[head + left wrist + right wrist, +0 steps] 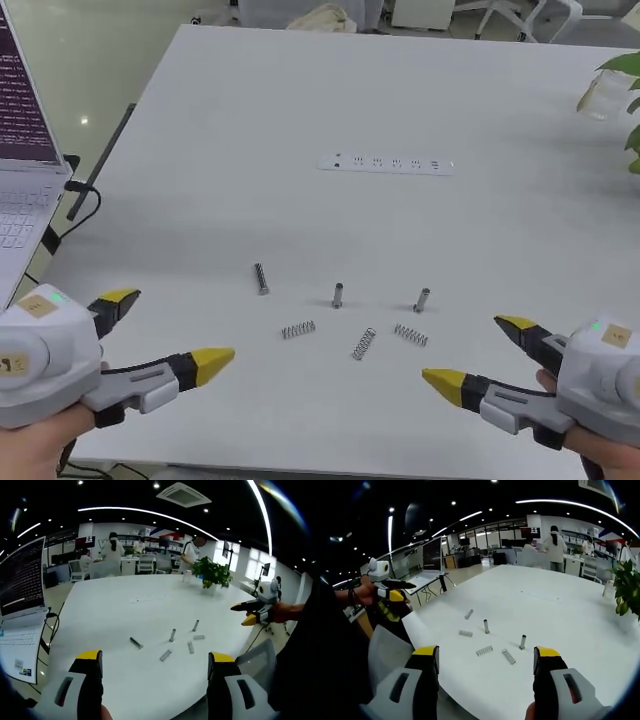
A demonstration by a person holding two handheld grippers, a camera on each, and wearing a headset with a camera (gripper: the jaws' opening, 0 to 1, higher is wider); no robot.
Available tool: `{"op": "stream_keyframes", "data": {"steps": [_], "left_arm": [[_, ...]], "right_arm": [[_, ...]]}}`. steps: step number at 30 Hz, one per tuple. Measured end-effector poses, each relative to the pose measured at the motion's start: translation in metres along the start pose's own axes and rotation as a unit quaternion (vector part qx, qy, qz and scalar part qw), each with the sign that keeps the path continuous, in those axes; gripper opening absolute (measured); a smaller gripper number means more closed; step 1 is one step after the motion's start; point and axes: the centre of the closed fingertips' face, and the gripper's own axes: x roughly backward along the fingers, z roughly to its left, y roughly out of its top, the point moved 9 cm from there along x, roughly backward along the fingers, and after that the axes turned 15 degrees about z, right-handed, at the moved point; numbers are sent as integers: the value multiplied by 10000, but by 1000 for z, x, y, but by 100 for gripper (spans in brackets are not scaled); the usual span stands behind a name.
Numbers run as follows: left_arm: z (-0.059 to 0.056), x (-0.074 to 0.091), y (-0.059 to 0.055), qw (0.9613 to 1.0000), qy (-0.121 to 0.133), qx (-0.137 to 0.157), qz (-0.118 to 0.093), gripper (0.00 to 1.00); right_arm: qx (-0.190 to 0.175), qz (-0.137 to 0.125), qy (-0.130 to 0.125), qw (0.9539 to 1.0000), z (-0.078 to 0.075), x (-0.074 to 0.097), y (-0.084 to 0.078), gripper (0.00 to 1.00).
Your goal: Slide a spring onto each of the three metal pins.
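Left hand-held gripper (165, 330) and right hand-held gripper (480, 352), each with jaws spread and holding nothing, hover over the near edge of the white bench (300, 120). Between them, the middle pin (338, 295) and right pin (422, 300) stand upright; the left pin (261, 278) appears to lie on its side. The left spring (298, 329), middle spring (364, 343) and right spring (410, 335) lie loose just beside the pins. A power strip (386, 164) lies farther back.

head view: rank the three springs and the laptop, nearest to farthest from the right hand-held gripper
1. Right spring, just left of the right hand-held gripper.
2. Middle spring, centre.
3. Left spring, further left.
4. Laptop, far left.
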Motion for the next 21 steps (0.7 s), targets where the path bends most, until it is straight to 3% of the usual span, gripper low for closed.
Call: {"op": "stream_keyframes", "data": {"steps": [21], "left_arm": [[0, -10, 7, 9999, -91, -55, 24, 83]], "right_arm": [[-51, 79, -39, 9999, -2, 1, -4, 76]]}}
